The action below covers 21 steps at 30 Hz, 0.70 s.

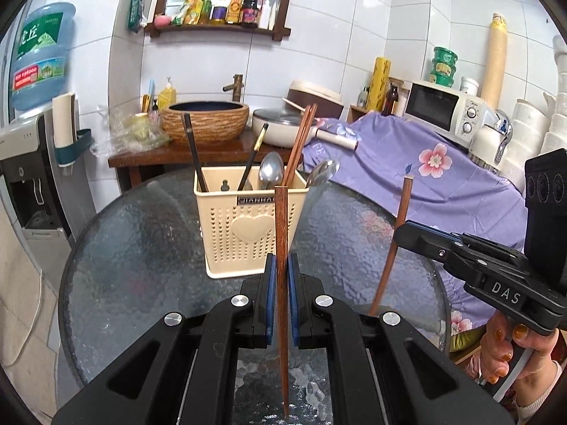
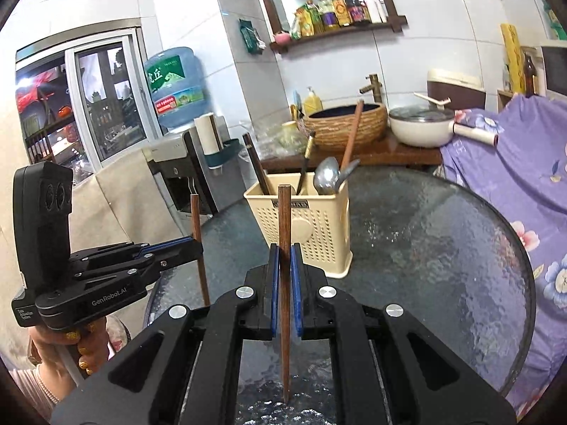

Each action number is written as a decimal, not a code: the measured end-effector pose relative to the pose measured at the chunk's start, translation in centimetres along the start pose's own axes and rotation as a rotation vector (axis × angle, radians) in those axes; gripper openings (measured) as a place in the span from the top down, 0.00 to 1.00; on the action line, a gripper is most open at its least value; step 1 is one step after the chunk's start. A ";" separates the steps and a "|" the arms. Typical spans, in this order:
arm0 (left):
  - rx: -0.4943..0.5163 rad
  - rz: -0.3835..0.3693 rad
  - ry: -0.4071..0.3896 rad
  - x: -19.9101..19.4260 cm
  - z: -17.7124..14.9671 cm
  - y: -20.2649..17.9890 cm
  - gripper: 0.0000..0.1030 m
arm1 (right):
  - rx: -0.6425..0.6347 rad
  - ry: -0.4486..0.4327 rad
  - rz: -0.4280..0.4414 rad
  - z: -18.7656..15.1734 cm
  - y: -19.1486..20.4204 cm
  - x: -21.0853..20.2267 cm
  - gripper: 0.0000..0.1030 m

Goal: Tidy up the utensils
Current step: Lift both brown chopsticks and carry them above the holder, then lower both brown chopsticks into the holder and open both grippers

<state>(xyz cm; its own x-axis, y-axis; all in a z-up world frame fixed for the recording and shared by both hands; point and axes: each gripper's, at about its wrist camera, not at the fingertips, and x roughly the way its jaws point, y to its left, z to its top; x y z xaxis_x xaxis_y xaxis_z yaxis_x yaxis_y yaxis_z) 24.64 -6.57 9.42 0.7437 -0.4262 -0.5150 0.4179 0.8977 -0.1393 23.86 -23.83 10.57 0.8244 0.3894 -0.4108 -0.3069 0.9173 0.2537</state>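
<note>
A beige perforated utensil holder (image 1: pixel 244 223) stands on the round glass table (image 1: pixel 141 248); it also shows in the right wrist view (image 2: pixel 312 226). It holds dark chopsticks (image 1: pixel 193 148), brown chopsticks (image 1: pixel 301 134) and metal spoons (image 1: pixel 271 173). My left gripper (image 1: pixel 281 269) is shut on a brown wooden chopstick (image 1: pixel 281 233), held upright just in front of the holder. My right gripper (image 2: pixel 284 265) is shut on another brown wooden chopstick (image 2: pixel 284 226), also upright; it shows in the left wrist view (image 1: pixel 400 226) to the right of the holder.
Behind the table a wooden counter (image 1: pixel 170 156) carries a woven basin (image 1: pixel 207 120) and a white pot (image 1: pixel 283 124). A purple floral cloth (image 1: pixel 407 170) covers the right side, with a microwave (image 1: pixel 446 109). A water dispenser (image 1: pixel 32 163) stands at left.
</note>
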 end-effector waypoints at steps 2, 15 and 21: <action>0.001 0.000 -0.014 -0.4 0.3 -0.1 0.94 | -0.012 -0.008 0.000 0.4 0.3 -0.1 0.93; 0.022 -0.008 -0.094 -1.9 5.9 -0.6 0.94 | -0.093 -0.067 -0.021 6.6 1.9 -0.1 0.93; -0.023 -0.020 -0.111 -2.1 10.5 0.7 0.94 | -0.092 -0.100 -0.021 11.6 2.4 0.2 0.93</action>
<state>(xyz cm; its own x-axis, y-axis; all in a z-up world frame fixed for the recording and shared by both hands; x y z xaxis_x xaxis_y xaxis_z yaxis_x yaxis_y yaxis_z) 28.88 -6.21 19.23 0.7890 -0.4527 -0.4155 0.4223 0.8907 -0.1684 28.76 -22.48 21.28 0.8729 0.3639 -0.3250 -0.3274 0.9308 0.1627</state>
